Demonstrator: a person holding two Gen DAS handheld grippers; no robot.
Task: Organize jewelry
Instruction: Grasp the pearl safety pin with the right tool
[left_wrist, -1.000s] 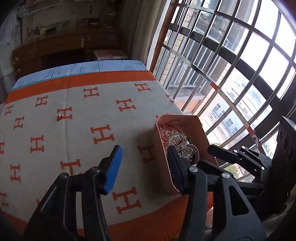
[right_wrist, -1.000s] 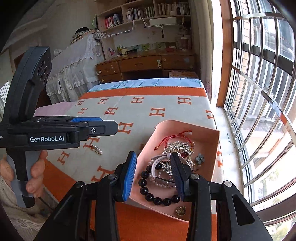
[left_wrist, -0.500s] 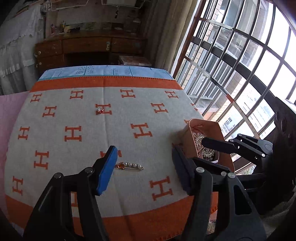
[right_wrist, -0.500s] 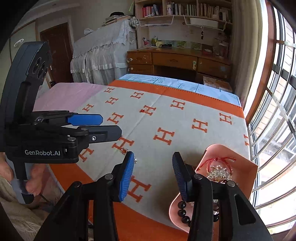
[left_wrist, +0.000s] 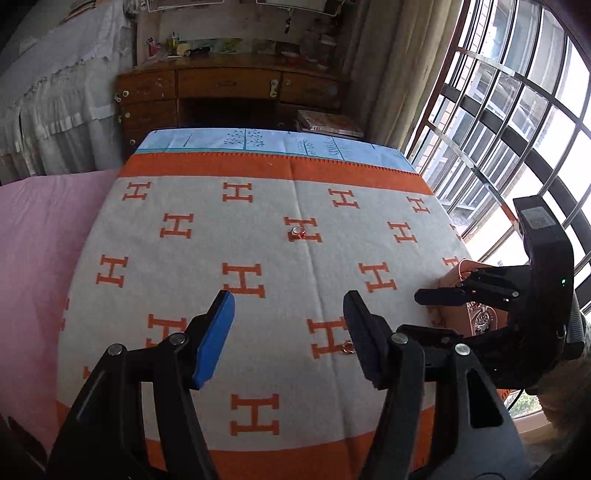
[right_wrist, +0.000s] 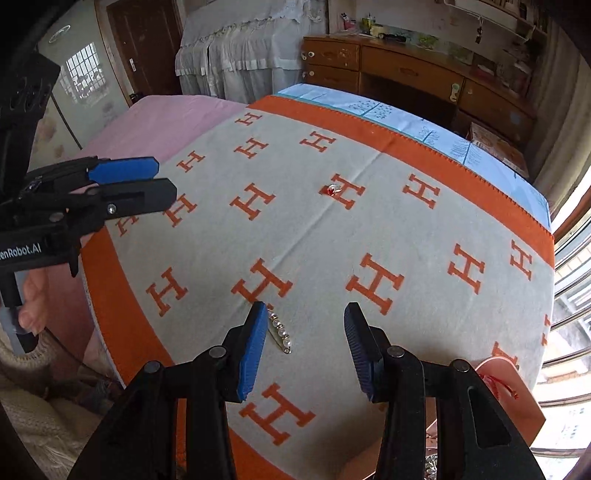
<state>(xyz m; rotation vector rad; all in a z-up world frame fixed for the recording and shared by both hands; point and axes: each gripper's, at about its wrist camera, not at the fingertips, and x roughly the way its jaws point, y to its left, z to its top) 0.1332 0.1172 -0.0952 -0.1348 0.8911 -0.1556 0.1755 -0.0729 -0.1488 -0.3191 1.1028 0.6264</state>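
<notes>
A blanket (right_wrist: 369, 229) is spread on the bed (right_wrist: 155, 122). A ring (right_wrist: 331, 189) lies near the blanket's middle, toward the far edge. A pearl pin (right_wrist: 279, 331) lies near the blanket's front edge, well apart from the ring. A tray (right_wrist: 517, 402) sits at the blanket's front right corner, beside the window (left_wrist: 517, 129); it holds jewelry, apparently bracelets, largely hidden. A desk (left_wrist: 229, 88) stands behind the bed's far edge.

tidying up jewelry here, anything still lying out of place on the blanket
Two pieces lie loose on the blanket, outside the pink tray: a pearl pin beside the right hand-held gripper, and a red-stone ring farther out.
</notes>
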